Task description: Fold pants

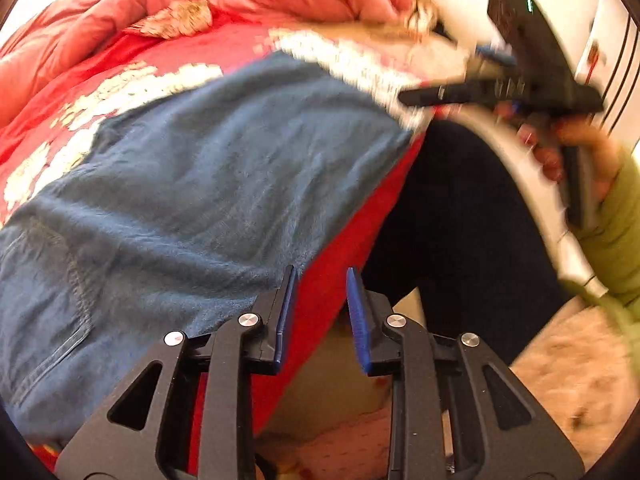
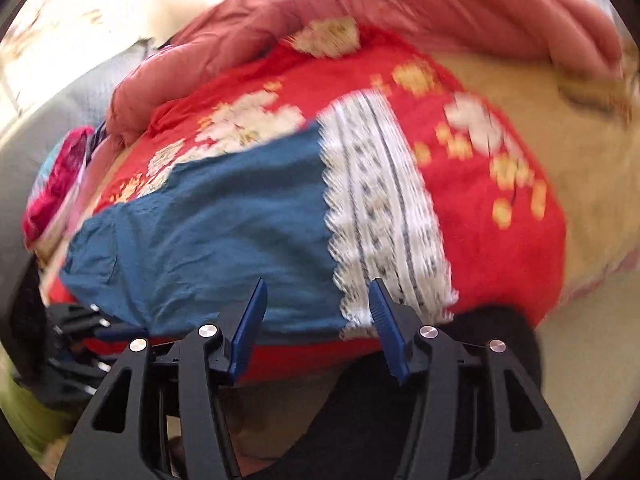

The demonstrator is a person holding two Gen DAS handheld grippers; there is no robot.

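— What's lying on that red floral bedspread [image 2: 500, 248], under the bunched pink quilt [image 2: 440, 4] at twelve o'clock?

— The blue soft-woven pants with a white lace-trimmed cuff [image 2: 224, 216]. They're stretching flat across the bed, long axis running from nine o'clock to three o'clock in the right wrist view, with the lacy cuff [image 2: 380, 200] sitting at the three o'clock end. The near edge is lying right along the mattress edge.

— And the two tools?

— The left black gripper with blue pads [image 1: 320, 312] is hovering at the bed edge, jaws standing moderately apart and gripping nothing; the cloth is lying toward its ten o'clock, with stitched seams by the waist end [image 1: 60, 280]. The right black gripper with blue pads [image 2: 316, 320] is spreading wider, also empty, and the cuff end is lying just past its fingertips at one o'clock.

— So which is nearer the cuff?

— The right one, I'd judge. The fabric is looking limp and lightly wrinkled, so a pinch there should be lifting it easily.
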